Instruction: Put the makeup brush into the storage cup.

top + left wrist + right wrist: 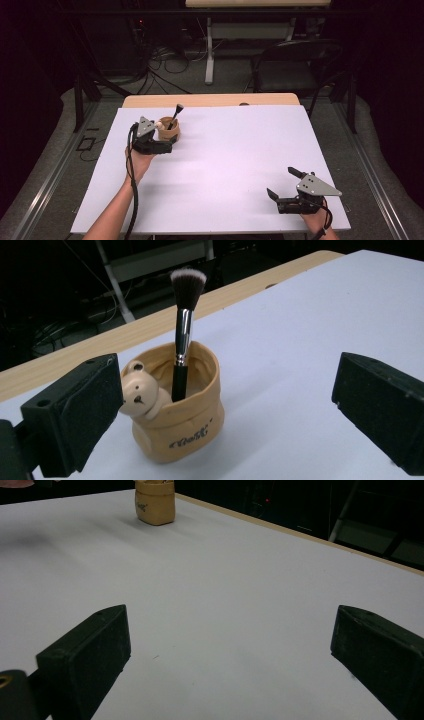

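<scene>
White sheet over the table (225, 165), dark room behind — brush (183, 335) stands upright in the tan pot (192, 425) at far left, left gripper (225, 405) released, seemingly clear; back off level, right gripper (230, 655) idle, open.

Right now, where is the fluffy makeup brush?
The makeup brush stands bristles-up inside the tan bear pouch, at the far left of the white table in the high view, just in front of the open left gripper.
</scene>
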A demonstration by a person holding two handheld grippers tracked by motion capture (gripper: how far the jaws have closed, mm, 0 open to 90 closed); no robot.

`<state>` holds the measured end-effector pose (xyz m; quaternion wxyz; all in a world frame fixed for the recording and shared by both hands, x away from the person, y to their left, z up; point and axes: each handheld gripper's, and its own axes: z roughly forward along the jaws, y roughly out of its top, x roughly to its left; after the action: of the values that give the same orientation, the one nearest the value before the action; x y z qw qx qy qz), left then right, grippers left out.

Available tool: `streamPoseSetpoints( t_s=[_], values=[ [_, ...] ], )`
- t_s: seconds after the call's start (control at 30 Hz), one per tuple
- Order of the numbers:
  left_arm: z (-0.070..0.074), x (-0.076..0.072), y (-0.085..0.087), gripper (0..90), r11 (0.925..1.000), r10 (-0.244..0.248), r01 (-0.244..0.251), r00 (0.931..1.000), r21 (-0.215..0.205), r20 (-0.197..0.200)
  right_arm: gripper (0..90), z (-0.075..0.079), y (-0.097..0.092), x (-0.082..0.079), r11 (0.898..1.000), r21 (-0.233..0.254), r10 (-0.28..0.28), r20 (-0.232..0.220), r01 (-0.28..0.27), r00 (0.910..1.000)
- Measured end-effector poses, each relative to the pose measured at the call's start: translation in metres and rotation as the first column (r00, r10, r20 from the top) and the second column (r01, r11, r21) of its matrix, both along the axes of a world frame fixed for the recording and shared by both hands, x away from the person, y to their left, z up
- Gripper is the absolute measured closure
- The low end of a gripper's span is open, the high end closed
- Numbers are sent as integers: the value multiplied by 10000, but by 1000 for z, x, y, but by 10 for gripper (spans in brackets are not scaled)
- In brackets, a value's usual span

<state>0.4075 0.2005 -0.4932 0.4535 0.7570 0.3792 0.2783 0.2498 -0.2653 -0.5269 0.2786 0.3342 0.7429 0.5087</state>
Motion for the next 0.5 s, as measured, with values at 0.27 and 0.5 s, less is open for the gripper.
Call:
streamPoseSetpoints(
  t_s=[0.27,0.5],
  values=[
    [-3,-13,5,0,9999,-57,58,9999,161,-109,20,-1,-3,0,10000,86,-40,-83,41,10000],
    [-6,-28,11,0,10000,-51,51,10000,42,-47,20,0,-1,0,9999,93,101,-79,-100,9999]
  ],
)
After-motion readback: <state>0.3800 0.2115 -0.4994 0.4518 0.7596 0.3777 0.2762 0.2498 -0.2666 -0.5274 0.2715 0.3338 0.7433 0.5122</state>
